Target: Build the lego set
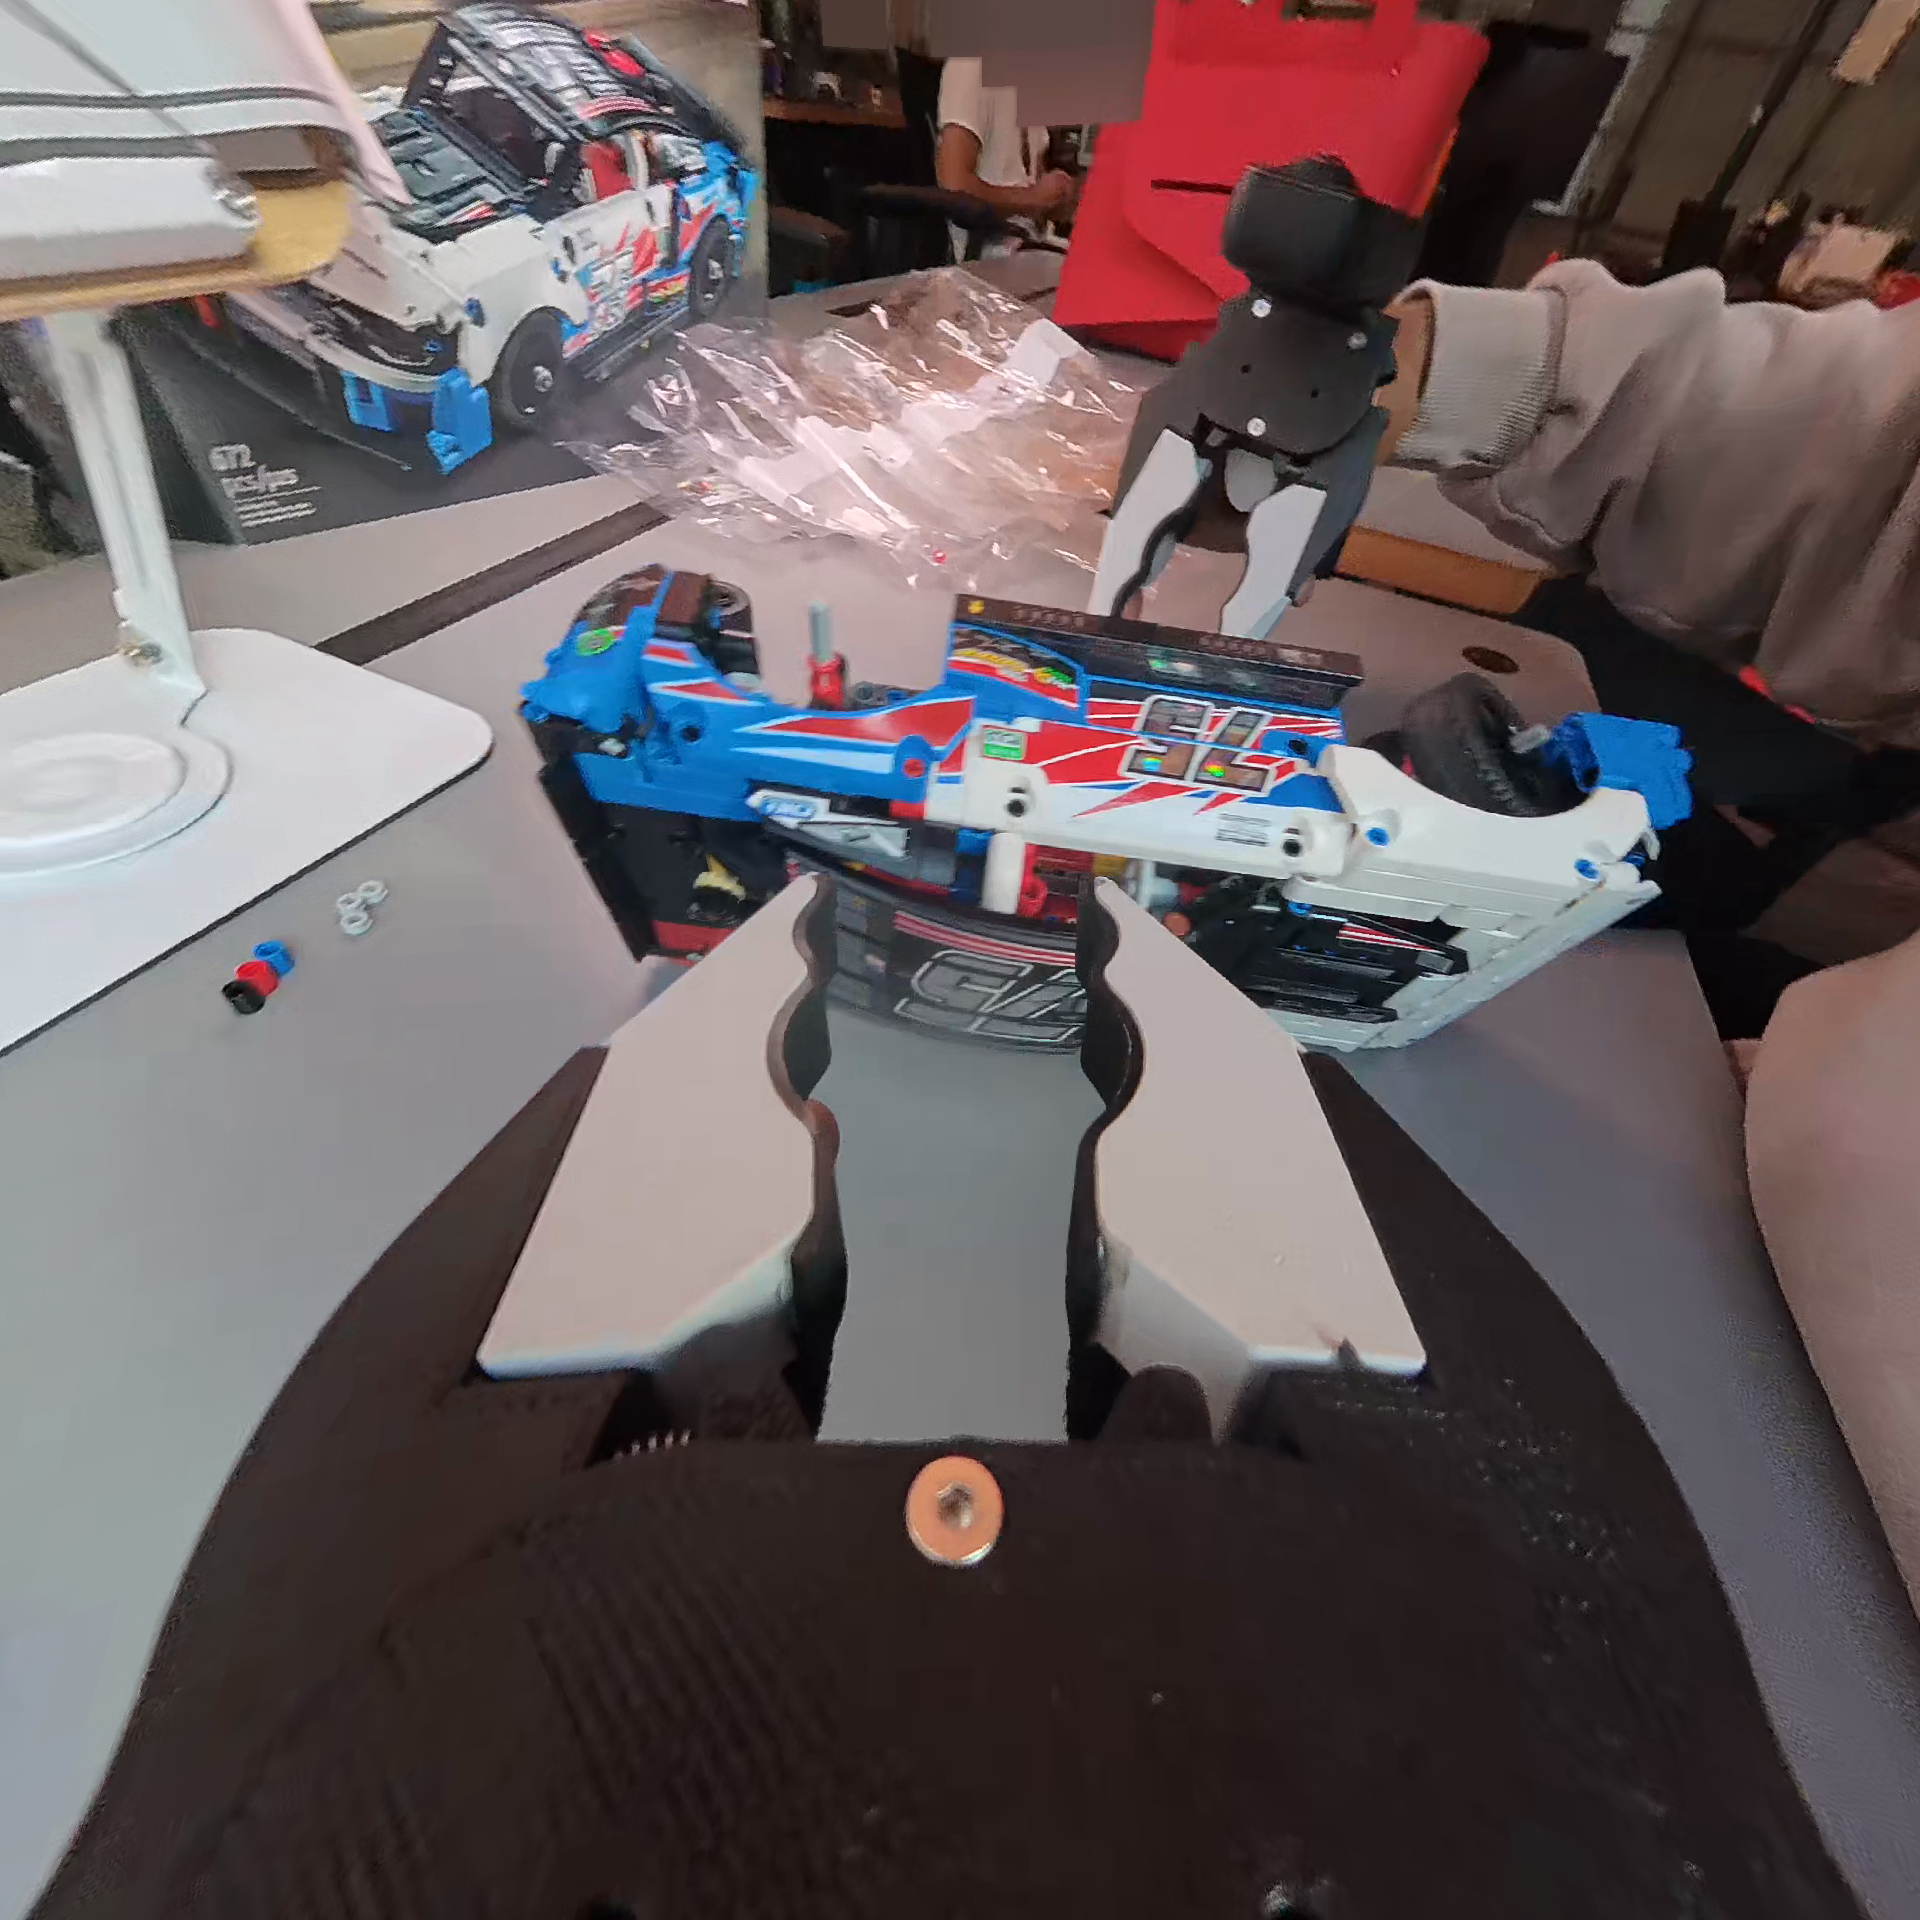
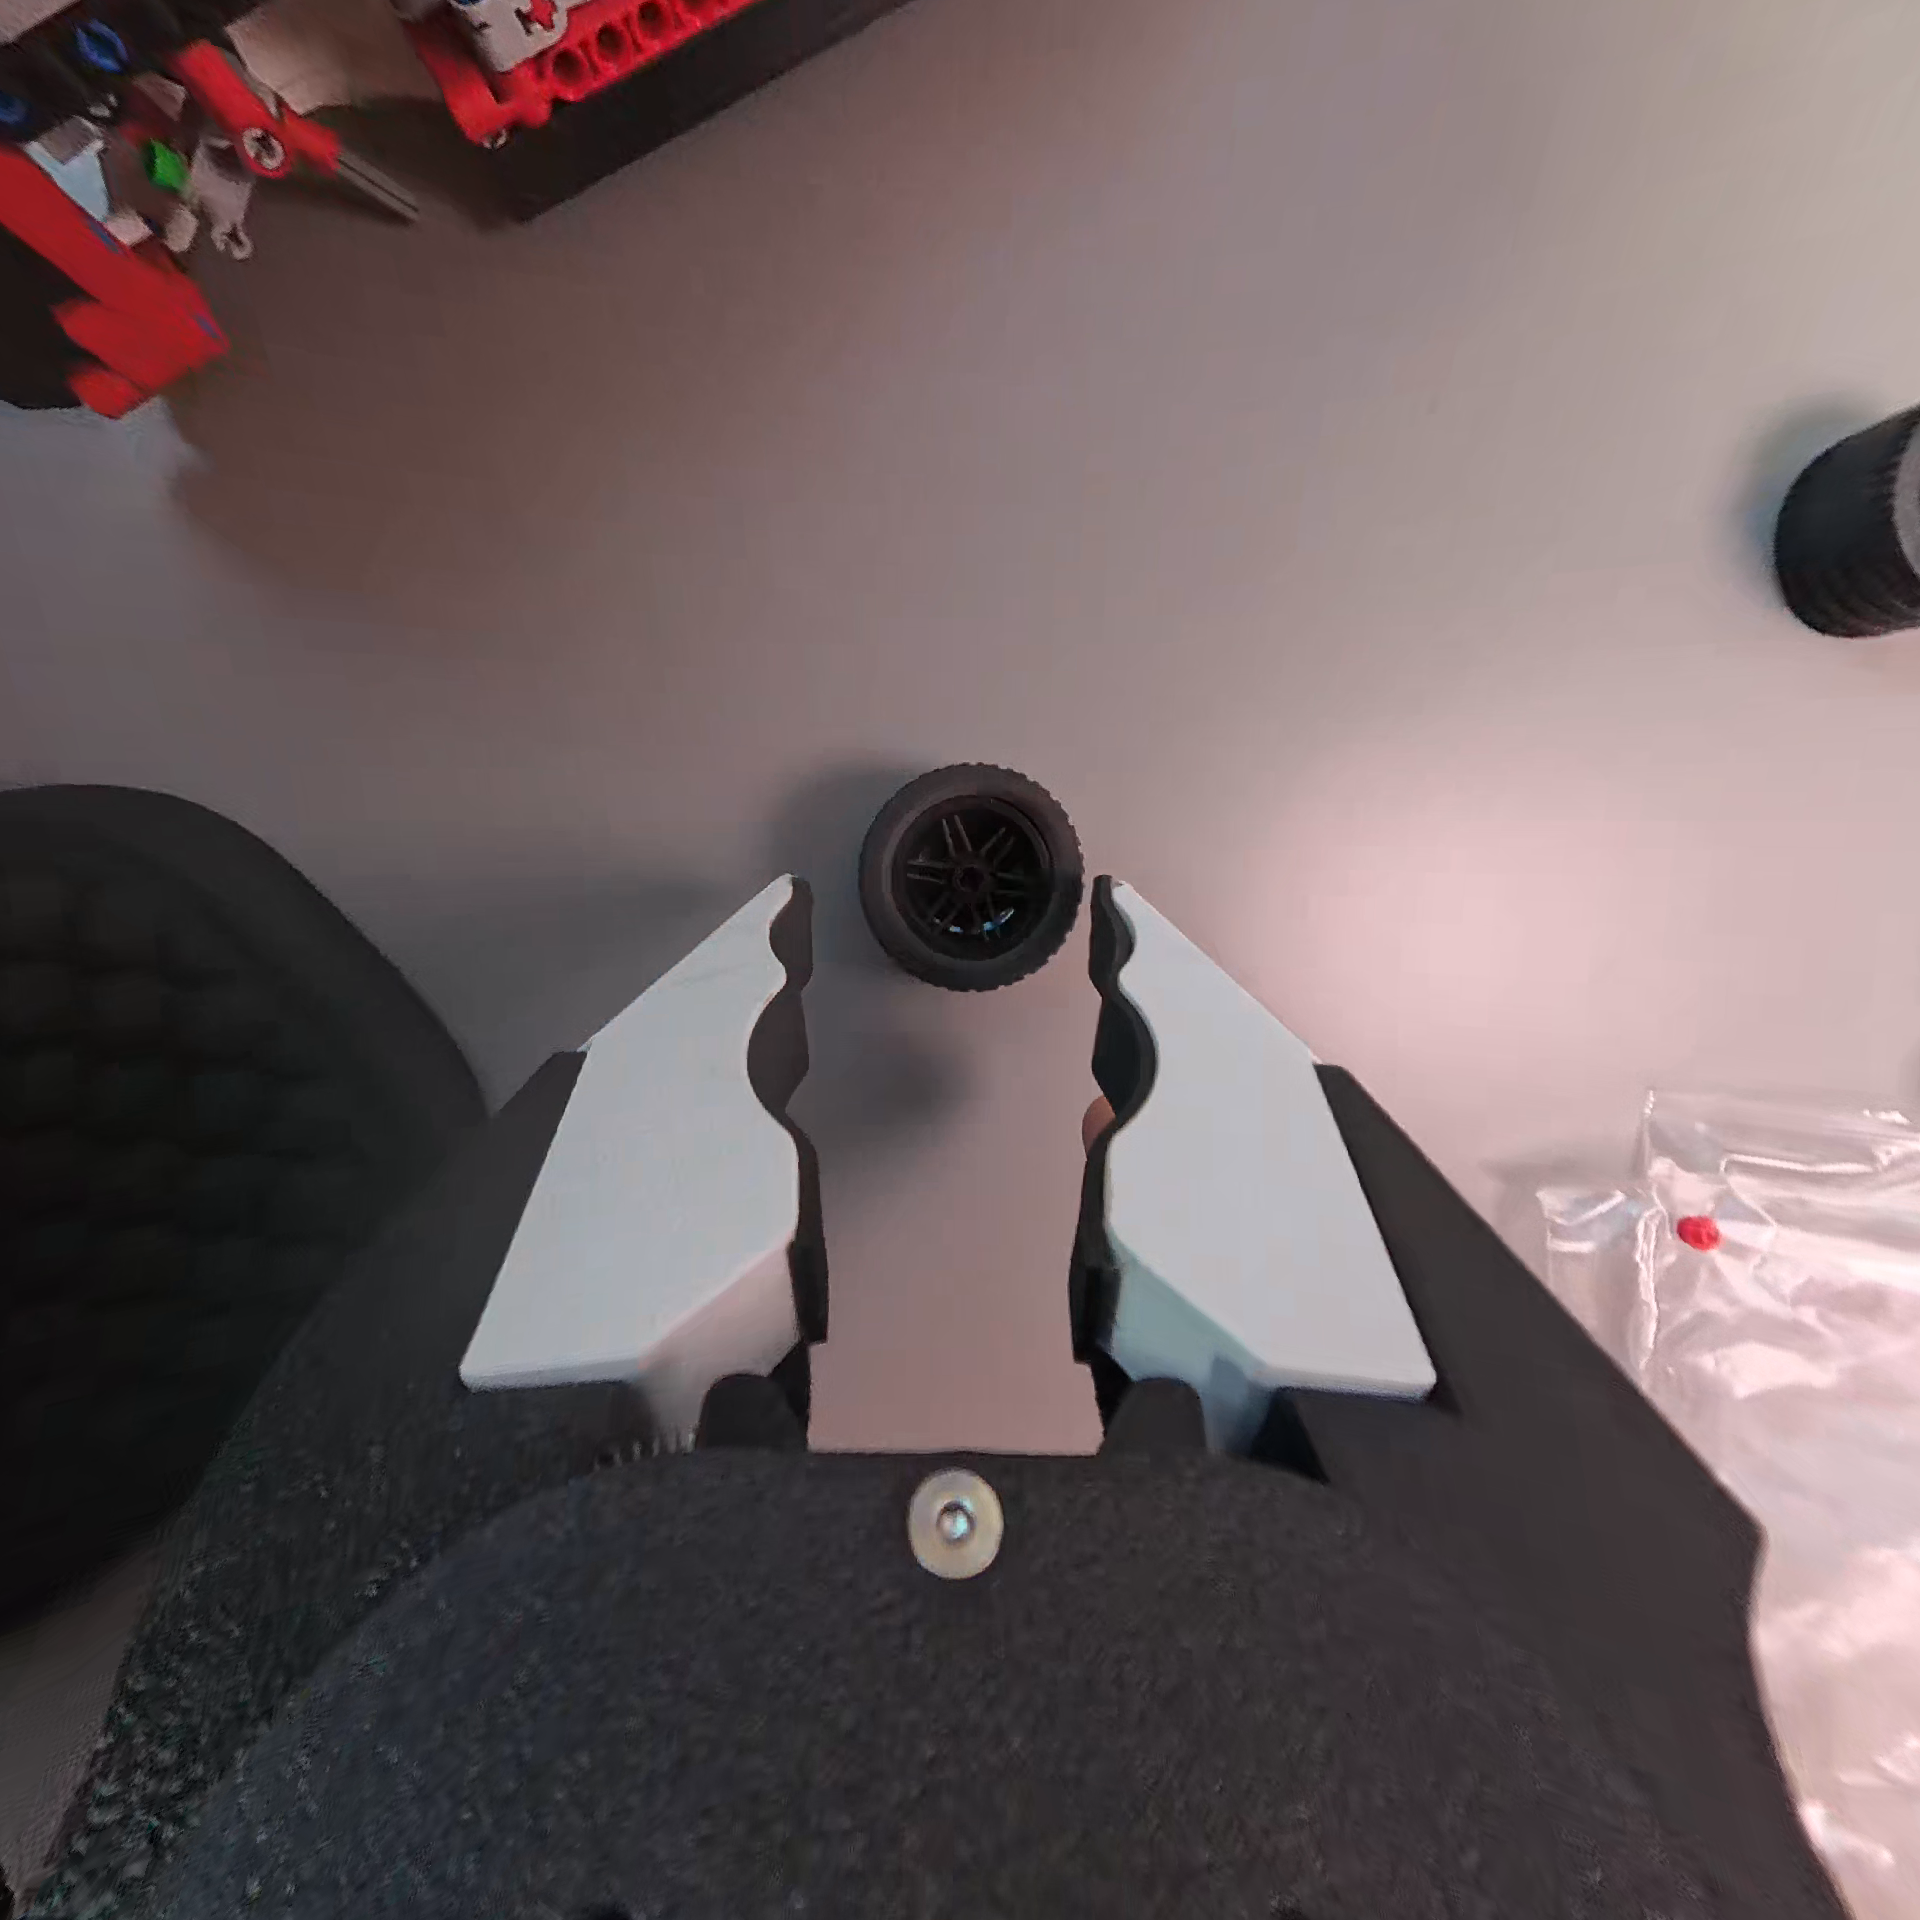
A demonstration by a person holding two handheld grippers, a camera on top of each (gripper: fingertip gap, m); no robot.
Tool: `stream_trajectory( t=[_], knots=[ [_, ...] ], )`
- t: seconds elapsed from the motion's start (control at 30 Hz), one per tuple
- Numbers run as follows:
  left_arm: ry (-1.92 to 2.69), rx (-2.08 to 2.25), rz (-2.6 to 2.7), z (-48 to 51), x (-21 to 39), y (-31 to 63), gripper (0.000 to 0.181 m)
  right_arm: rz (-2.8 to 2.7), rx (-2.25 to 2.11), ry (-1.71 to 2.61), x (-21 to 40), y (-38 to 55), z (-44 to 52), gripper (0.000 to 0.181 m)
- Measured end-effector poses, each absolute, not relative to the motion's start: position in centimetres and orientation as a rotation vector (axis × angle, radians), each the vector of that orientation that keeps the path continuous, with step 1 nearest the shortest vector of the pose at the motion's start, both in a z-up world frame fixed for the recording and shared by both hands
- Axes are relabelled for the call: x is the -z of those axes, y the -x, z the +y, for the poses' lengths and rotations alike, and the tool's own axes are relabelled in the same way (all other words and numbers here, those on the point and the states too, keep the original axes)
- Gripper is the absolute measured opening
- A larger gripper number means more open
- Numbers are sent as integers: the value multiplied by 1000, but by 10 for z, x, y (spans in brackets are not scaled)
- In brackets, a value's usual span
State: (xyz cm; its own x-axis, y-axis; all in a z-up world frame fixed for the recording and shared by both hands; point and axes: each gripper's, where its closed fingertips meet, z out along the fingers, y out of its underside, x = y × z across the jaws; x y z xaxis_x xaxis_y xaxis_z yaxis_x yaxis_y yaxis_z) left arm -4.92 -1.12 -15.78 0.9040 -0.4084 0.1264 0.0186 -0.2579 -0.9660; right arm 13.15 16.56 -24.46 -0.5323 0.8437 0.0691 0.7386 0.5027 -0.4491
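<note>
The blue, white and red lego car (image 1: 1039, 790) lies on its side on the grey table. My left gripper (image 1: 951, 899) is open, its fingertips at the car's near side, around its dark roof panel. My right gripper (image 1: 1179, 603) shows behind the car, pointing down. In the right wrist view my right gripper (image 2: 948, 896) is open and empty, straight above a small black wheel (image 2: 968, 878) lying flat on the table (image 2: 1247, 520); the wheel sits between and just past the fingertips. The car's red underside parts (image 2: 260, 145) show top left.
The lego box (image 1: 468, 260) stands at the back left, beside a white lamp base (image 1: 208, 748). Clear plastic bags (image 1: 883, 416) lie behind the car, and also show in the right wrist view (image 2: 1766, 1351). Small loose pins (image 1: 260, 971) lie left. Another black tyre (image 2: 1860, 520) lies right. A person's sleeve (image 1: 1662, 436) is at right. Tip to tip, the grippers are about 25 centimeters apart.
</note>
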Motion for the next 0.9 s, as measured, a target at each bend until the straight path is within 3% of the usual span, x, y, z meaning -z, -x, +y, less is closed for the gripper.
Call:
stream_trajectory(
  t=[0.33,0.53,0.73,0.9],
  knots=[
    [1813,432,203,-2,178,68,41,-2635,-487,1278,249,-127,163,41],
    [1864,128,505,15,187,92,48,-2499,-610,1072,160,-61,136,41],
    [1809,488,609,35,179,91,79,-2624,-509,853,97,13,87,42],
    [1650,694,504,50,159,92,85,-2789,-324,742,104,50,57,42]
  ],
)
